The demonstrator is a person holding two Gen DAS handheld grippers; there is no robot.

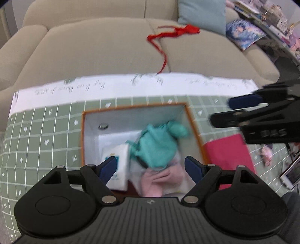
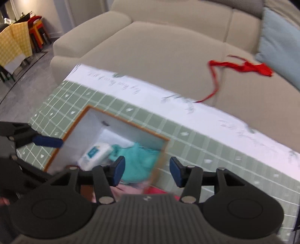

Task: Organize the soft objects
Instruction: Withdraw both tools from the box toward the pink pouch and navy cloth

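Left gripper (image 1: 150,167) and right gripper (image 2: 147,170), both spread and empty, are angled down over the orange-rimmed box (image 1: 82,131), where a teal cloth (image 1: 159,144) lies at centre frame; a red ribbon (image 1: 168,35) is seen upper right on the sofa (image 1: 93,47).

Living room — beige sofa (image 1: 105,47), cushion (image 1: 203,15)

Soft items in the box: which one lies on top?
The teal cloth lies on top, bunched over the pink cloth, which only peeks out beneath it at the box's near end, beside the white packet.
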